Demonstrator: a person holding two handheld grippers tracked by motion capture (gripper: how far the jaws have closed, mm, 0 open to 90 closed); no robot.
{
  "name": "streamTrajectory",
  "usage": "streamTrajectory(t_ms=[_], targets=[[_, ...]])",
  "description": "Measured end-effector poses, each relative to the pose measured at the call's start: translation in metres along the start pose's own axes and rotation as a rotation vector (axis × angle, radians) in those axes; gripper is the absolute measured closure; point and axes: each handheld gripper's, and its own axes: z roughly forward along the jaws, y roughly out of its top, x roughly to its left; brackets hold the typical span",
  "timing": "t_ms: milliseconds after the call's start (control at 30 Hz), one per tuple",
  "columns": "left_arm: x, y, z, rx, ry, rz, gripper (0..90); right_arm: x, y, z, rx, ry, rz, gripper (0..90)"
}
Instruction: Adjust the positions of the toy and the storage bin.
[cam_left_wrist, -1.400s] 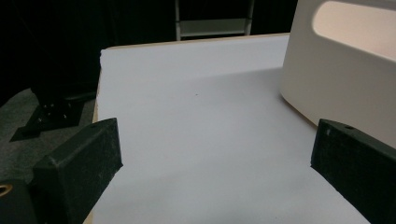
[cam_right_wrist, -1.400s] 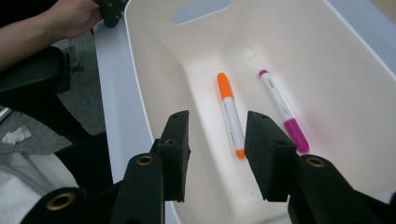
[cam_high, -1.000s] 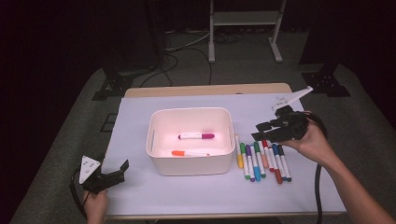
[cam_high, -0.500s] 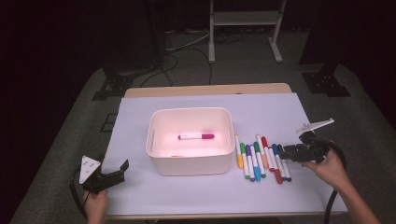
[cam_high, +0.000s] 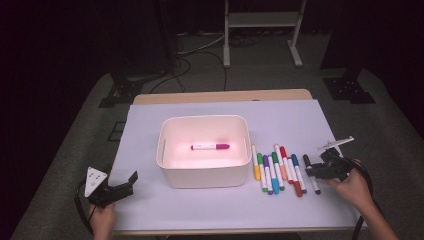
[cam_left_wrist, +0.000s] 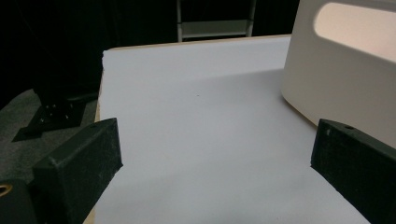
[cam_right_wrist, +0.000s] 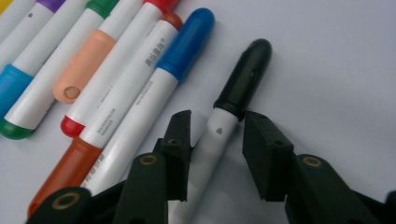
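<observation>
Glossy plastic black marker, matt tablecloth

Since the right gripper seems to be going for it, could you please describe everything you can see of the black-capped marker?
The black-capped marker has a white barrel, plastic by the look of it, with a small dark mark near the glossy black cap. It lies flat on the white table cover, at the right end of the marker row and apart from the blue-capped marker beside it. The right gripper straddles its barrel just behind the cap; its jaws have just been closing, but gaps remain on both sides, so it is not gripped yet.
</observation>
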Motion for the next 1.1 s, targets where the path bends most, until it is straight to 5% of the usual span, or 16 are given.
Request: streamTrajectory(t_ms=[167, 300, 433, 600, 767, 1100], targets=[[0.000, 0.000, 0.000, 0.002, 0.002, 0.004, 0.5, -0.004, -0.010, -0.006, -0.009, -0.073, 0.012, 74.5], [0.000, 0.000, 0.000, 0.002, 0.003, 0.003, 0.5, -0.009, -0.013, -0.009, -0.009, -0.064, 0.043, 76.0], [0.000, 0.000, 0.000, 0.002, 0.004, 0.001, 0.5, -0.011, -0.015, -0.015, -0.003, -0.017, 0.055, 76.2], [0.000, 0.000, 0.000, 0.003, 0.006, 0.001, 0.5, -0.002, -0.004, -0.039, -0.070, 0.071, 0.044, 76.2], [0.000, 0.000, 0.000, 0.002, 0.004, -0.002, 0.5, 0.017, 0.022, -0.071, -0.150, 0.170, -0.019, 76.2], [0.000, 0.000, 0.000, 0.005, 0.000, -0.004, 0.5, 0.084, 0.097, -0.119, -0.243, 0.364, -0.268, 76.2]])
